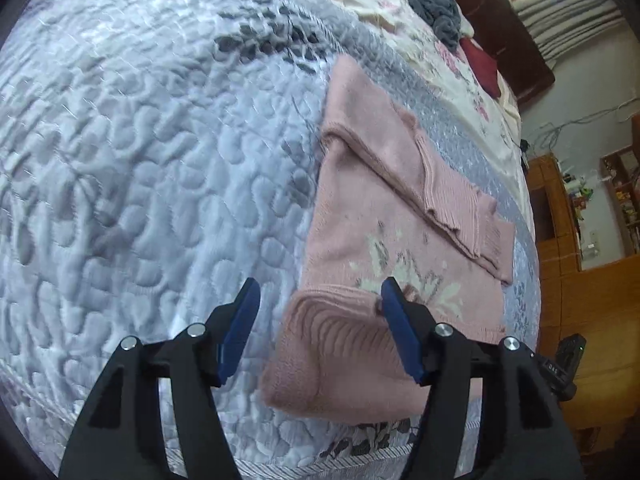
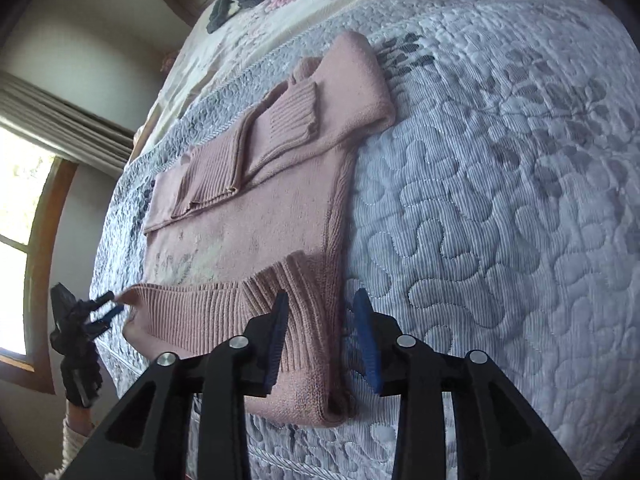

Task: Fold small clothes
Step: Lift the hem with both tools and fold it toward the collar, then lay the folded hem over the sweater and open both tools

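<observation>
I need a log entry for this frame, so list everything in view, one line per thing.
Pink knit sweater: one, pink with a pale pattern, sleeves folded across it, lying near the bed's edge.
Grey-blue quilted bedspread: one, grey-blue with dark leaf prints, under the sweater.
Cream floral sheet: one, cream with pink flowers, beyond the bedspread.
Dark grey crumpled garment: one, dark grey, on the floral sheet.
Dark red cloth: one, dark red, near the headboard.
Wooden shelves: brown, against the wall.
Left gripper: black with blue pads, open at the sweater's ribbed hem.
Right gripper: same colours, open at the hem's other corner.

black grippers point(image 1: 320, 330), blue jaws, perhaps white sleeve point(image 2: 74, 446)
</observation>
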Available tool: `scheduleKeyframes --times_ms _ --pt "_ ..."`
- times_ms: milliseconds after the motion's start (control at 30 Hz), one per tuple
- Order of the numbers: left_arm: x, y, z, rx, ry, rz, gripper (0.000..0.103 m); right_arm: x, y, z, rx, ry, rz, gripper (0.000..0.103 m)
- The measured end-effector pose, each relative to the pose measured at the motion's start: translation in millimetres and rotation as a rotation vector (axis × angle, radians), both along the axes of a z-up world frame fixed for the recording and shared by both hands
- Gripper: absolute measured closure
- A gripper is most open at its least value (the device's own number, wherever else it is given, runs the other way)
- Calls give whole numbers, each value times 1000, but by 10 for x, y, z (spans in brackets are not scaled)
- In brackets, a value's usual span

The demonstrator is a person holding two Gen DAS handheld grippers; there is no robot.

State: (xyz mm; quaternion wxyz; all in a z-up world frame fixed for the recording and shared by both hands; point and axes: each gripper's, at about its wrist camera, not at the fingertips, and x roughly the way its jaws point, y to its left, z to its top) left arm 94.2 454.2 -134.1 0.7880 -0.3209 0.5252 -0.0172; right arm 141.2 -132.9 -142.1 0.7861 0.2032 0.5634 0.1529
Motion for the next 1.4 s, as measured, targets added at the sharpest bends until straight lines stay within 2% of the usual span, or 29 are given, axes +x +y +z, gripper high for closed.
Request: scheduleKeyframes --times_ms 100,133,200,333,467,500,533,567,633,700,800,867,933,1167,1267,1400 --pt "9 -28 126 88 -32 -46 41 -20 154 101 -42 -54 79 58" --pt "34 -84 146 129 -35 -81 40 -11 228 127 -66 -74 107 52" --pt "109 -232 149 191 -37 -161 37 39 396 147 -113 -100 158 49" --pt "253 -497 52 287 -41 -288 36 160 639 51 -172 -93 233 41" --pt "393 -664 -137 349 -1 -360 36 220 800 -136 -251 -58 298 41" --pt "417 -693 -183 370 12 -371 36 217 839 -179 -273 -53 313 44" --pt "432 -722 -220 386 17 -383 37 205 870 -214 -292 -53 327 55" --pt "439 -747 -250 397 22 -395 41 190 892 -241 -311 -57 337 62" --pt "431 -789 -283 400 33 -411 58 164 892 -268 -323 -61 346 83" --pt "394 -810 -271 418 24 -404 69 137 844 -226 -293 -73 332 92" --pt "319 -807 -206 433 5 -395 87 32 763 -100 -271 -105 315 92" --pt "227 -773 -98 394 -26 -380 94 -70 742 29 -254 -139 310 92" --pt "62 -762 41 369 -78 -366 94 -211 713 174 -229 -177 304 93" --pt "-437 -822 355 381 -203 -346 95 -595 648 505 -171 -250 285 93" --pt "-438 -790 538 369 -255 -308 95 -599 652 645 -158 -271 277 94" --pt "-249 -750 808 355 -319 -262 95 -455 631 856 -134 -305 245 94"
